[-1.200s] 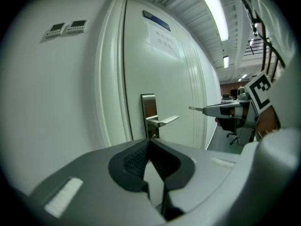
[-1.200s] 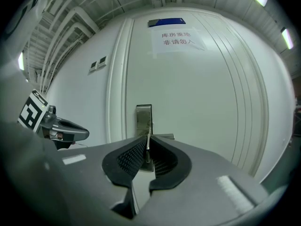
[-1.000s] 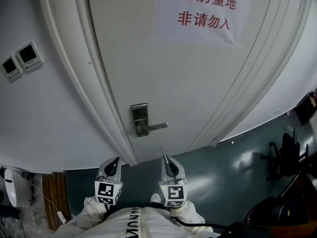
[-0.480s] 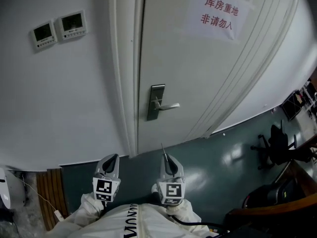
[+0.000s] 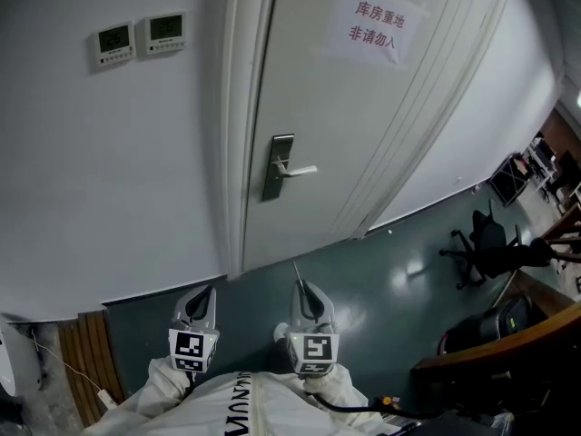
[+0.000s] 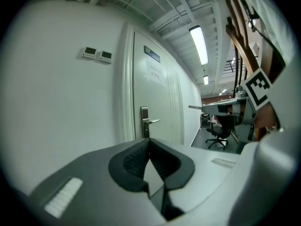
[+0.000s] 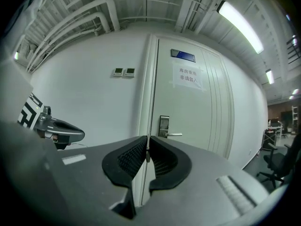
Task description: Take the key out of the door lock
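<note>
Dim cool light; ceiling tube (image 6: 199, 44) glares; fisheye edges dark, warped.

White sleeves (image 5: 159, 384); grey left gripper (image 5: 209, 292), right gripper (image 5: 303, 289); 2 marker cubes (image 5: 189, 351).

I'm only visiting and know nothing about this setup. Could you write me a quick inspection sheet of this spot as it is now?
Surface: glossy dark green floor.
Job's things: white panelled door, looks closed; silver lock plate with lever handle; thin metal key, away from the lock.
Clutter: black office chair; wooden slats.
Grippers: left gripper shut, empty; right gripper shut on the key.
Cables: white cable on the floor; black cable by the person's sleeve.
Surroundings: white wall with two grey control panels; paper notice with red characters on the door.
</note>
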The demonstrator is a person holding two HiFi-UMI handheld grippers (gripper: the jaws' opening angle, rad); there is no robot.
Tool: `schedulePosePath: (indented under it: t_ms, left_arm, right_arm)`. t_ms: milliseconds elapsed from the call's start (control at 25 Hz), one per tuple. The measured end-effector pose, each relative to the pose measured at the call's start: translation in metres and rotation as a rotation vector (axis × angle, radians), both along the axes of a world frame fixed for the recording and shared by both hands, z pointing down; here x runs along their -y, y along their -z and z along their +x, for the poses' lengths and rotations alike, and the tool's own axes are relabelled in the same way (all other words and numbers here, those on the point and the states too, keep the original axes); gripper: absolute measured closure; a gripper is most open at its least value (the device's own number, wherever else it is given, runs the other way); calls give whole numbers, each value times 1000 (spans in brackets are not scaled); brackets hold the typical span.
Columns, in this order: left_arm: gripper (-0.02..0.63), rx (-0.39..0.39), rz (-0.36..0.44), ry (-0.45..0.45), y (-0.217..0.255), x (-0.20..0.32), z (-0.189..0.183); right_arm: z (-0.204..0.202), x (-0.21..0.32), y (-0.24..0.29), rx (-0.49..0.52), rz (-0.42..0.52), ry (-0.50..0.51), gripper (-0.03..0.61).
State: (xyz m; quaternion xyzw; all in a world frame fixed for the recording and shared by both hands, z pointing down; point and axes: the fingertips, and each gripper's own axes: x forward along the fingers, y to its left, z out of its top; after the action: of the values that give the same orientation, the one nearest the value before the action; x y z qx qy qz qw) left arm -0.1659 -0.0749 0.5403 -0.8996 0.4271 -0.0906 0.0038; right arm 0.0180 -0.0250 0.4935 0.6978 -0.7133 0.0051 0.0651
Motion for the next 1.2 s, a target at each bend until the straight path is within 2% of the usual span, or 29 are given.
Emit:
schedulePosePath:
  t_ms: [360, 800, 1200]
  left_arm:
    - [614, -16, -11, -11, 1, -39, 3]
    - [614, 10, -9, -16, 13, -51, 41]
    - [614, 20, 1, -11, 13, -52, 56]
  right_arm:
    - [2, -41, -2, 14, -18, -19, 554]
    - [26, -51, -10, 47, -38, 11, 555]
    - [39, -50, -12, 62, -31, 26, 555]
